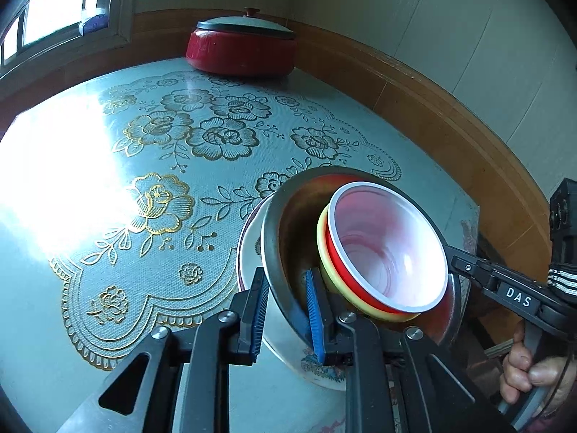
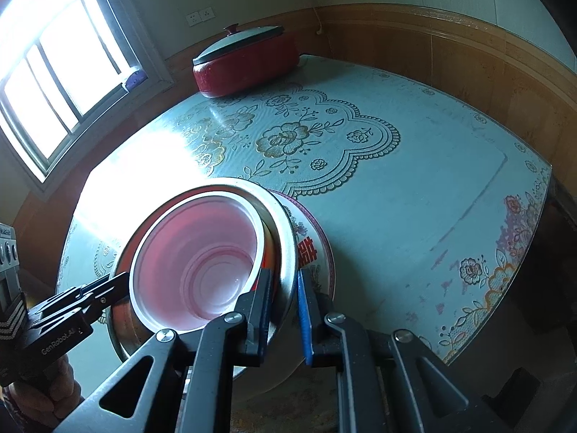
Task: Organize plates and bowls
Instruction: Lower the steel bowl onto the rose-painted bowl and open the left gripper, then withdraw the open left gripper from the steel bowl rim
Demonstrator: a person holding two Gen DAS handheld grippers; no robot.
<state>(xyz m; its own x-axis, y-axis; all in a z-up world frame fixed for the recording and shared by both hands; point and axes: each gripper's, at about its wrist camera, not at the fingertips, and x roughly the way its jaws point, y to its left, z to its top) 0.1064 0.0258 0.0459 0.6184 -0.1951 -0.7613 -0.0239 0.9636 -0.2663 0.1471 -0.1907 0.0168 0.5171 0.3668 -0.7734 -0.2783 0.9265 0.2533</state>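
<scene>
Nested dishes form one tilted stack at the near edge of the table: a round stainless-steel bowl (image 1: 285, 238) carries a yellow plastic bowl (image 1: 324, 252), a red plastic bowl (image 1: 333, 249) and, innermost, a translucent pink bowl with a white rim (image 1: 382, 245). Under the steel bowl sits a white ceramic plate with a dark red rim and painted flowers (image 1: 249, 249); red lettering shows on that plate in the right wrist view.

On one side of the steel bowl, the left gripper (image 1: 286, 310) has its jaws drawn narrow, blue pads on either side of the bowl's rim and clamping it. On the opposite side, the right gripper (image 2: 285, 310) does the same, its narrow jaws straddling the steel rim, one finger inside and one outside. Whether the plate's rim is caught in either grip I cannot tell. A bare hand (image 1: 523, 368) wraps the right gripper's handle beside the steel bowl.

Beyond the steel bowl stretches the table's pale blue cloth with a gold-outlined floral lace pattern (image 1: 173, 137), glaring white where window light falls. Far across it from the steel bowl, by the wood-panelled wall, stands a squat red pot with a grey lid and red knob (image 1: 241, 47). The window (image 2: 61, 61) lies beyond the pot's side.
</scene>
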